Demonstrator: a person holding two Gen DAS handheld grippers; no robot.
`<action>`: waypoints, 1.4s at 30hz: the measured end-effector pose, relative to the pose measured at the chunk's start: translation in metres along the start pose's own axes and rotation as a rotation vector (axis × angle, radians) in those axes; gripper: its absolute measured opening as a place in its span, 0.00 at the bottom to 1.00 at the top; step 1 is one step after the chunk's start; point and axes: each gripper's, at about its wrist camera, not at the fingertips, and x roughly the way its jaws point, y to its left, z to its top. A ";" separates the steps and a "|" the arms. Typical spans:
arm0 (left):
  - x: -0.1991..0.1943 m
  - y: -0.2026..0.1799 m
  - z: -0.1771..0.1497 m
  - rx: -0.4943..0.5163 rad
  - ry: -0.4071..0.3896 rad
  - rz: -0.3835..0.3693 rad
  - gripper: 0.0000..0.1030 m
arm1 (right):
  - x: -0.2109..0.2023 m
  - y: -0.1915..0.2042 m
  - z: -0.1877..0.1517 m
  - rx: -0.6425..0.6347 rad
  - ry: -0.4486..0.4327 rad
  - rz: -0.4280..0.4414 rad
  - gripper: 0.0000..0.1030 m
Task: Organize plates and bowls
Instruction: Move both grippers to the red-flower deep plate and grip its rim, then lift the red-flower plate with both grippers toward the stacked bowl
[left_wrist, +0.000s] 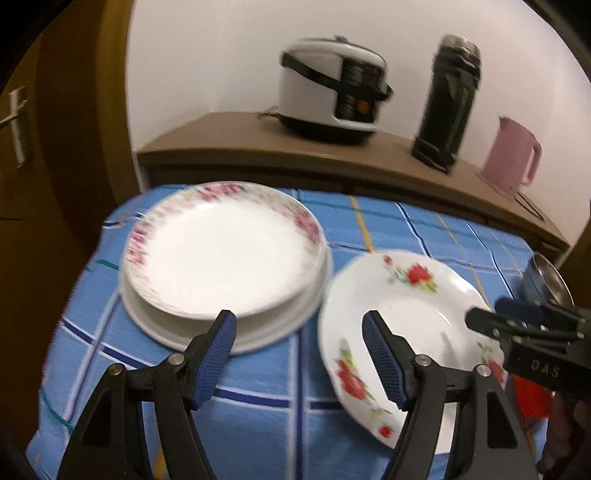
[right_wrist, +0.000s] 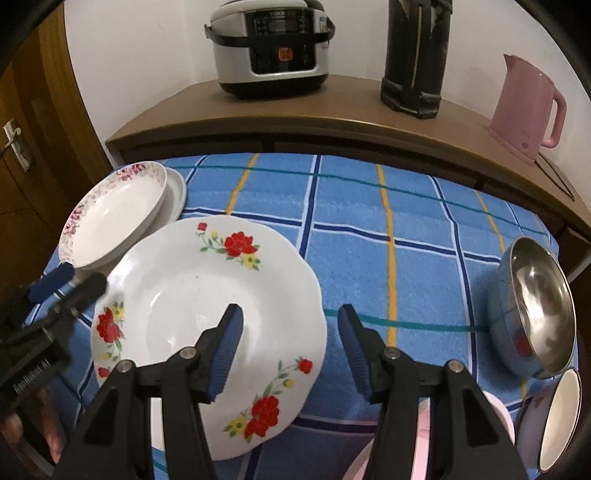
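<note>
Red-flowered plate (right_wrist: 207, 295) under the right gripper (right_wrist: 290, 354) — jaws apart, empty, rim between them

Only "DAS" reads, on the right hand-held gripper (left_wrist: 491, 314); the rice cooker (right_wrist: 273, 44) brand is illegible.

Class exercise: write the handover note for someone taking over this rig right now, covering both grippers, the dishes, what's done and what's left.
Left gripper: open, empty, between both plates.
Right gripper: open, empty, over the red-flower plate's right edge.
Pink-rimmed plate is stacked on a white plate, far left.
Steel bowl and white-lined bowl lie right, apart.
Left: stack the red-flower plate, gather bowls.
</note>
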 end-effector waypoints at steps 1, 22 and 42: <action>0.001 -0.003 -0.001 0.004 0.010 -0.017 0.71 | 0.001 0.000 0.000 0.001 0.008 0.013 0.53; 0.019 -0.022 -0.012 0.069 0.071 -0.059 0.36 | 0.013 0.002 -0.007 0.009 0.058 -0.007 0.29; -0.007 -0.011 -0.007 0.029 -0.081 -0.069 0.36 | -0.021 0.014 -0.010 -0.023 -0.118 0.021 0.27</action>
